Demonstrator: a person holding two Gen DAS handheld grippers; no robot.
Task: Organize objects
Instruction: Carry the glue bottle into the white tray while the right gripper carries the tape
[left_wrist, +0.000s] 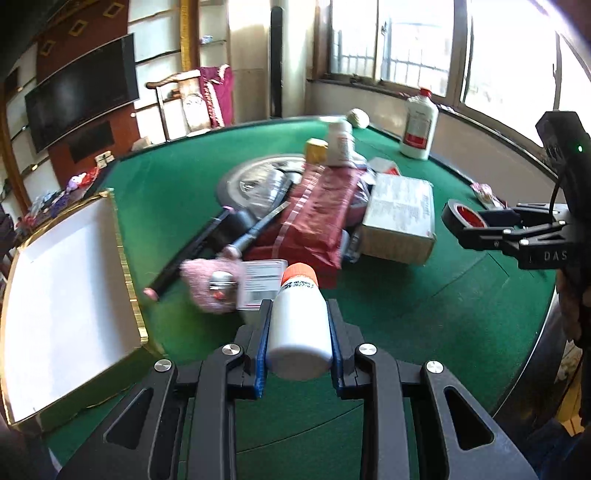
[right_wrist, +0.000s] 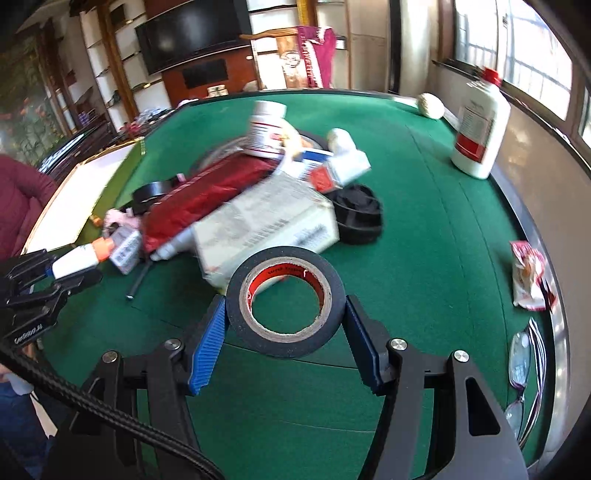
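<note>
Left gripper (left_wrist: 300, 328) clamping white bottle (left_wrist: 299, 328), right gripper (right_wrist: 286, 332) clamping tape roll (right_wrist: 286, 295)

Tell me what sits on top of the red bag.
A white pill bottle rests on the far end of the red bag. A cardboard box overlaps its side; what's underneath is hidden.

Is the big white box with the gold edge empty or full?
Empty, as far as shown. The box lies open on the green table, and its white inside shows nothing in it; its near corner is cut off.
</note>
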